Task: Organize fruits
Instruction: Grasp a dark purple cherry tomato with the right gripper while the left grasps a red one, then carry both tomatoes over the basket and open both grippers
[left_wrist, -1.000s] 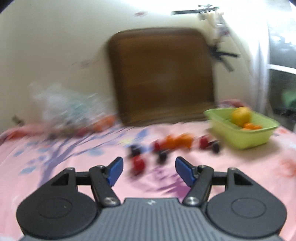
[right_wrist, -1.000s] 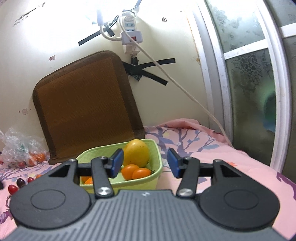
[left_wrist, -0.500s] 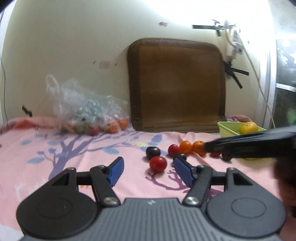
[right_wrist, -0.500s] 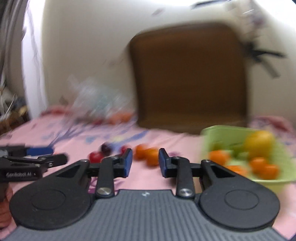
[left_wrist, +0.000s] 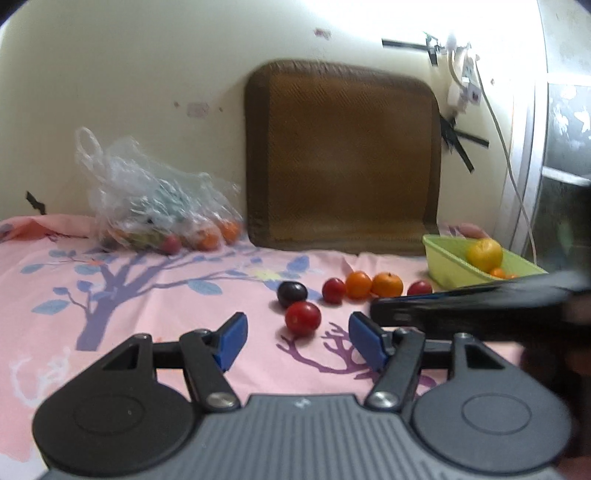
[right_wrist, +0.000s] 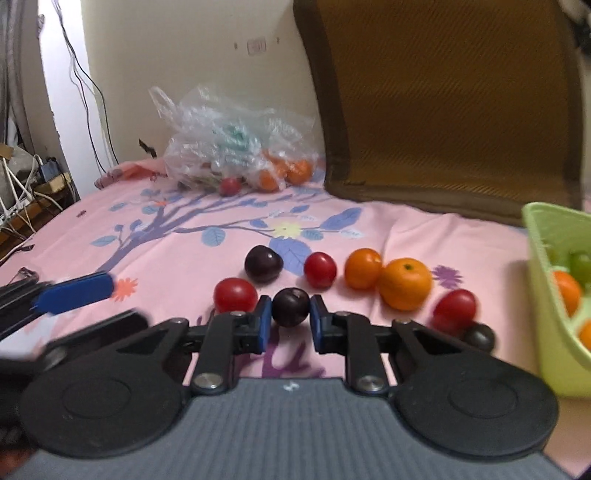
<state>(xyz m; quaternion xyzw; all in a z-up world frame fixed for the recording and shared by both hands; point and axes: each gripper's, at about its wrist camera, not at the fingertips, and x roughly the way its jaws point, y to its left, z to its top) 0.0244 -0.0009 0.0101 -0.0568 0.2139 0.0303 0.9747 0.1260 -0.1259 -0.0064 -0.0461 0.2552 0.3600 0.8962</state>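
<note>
Small fruits lie on the pink sheet: a dark plum (right_wrist: 290, 307), a second dark plum (right_wrist: 263, 264), red fruits (right_wrist: 235, 295) (right_wrist: 320, 270) (right_wrist: 455, 308) and two oranges (right_wrist: 405, 283) (right_wrist: 363, 268). My right gripper (right_wrist: 287, 325) has its blue pads close on either side of the near dark plum, which rests on the sheet. My left gripper (left_wrist: 295, 341) is open and empty, with a red fruit (left_wrist: 302, 318) just beyond its tips. The green basket (left_wrist: 448, 266) at the right holds a yellow fruit (left_wrist: 484, 255) and oranges.
A clear plastic bag of fruit (left_wrist: 155, 206) lies at the back left by the wall. A brown cushion (left_wrist: 343, 158) leans on the wall behind the fruits. The right gripper's body (left_wrist: 472, 314) crosses the left wrist view at right. Cables hang at the bed's left edge (right_wrist: 22, 192).
My right gripper swung left from the basket to the loose fruits, dropped low and narrowed its jaws around the dark plum. My left gripper has held steady.
</note>
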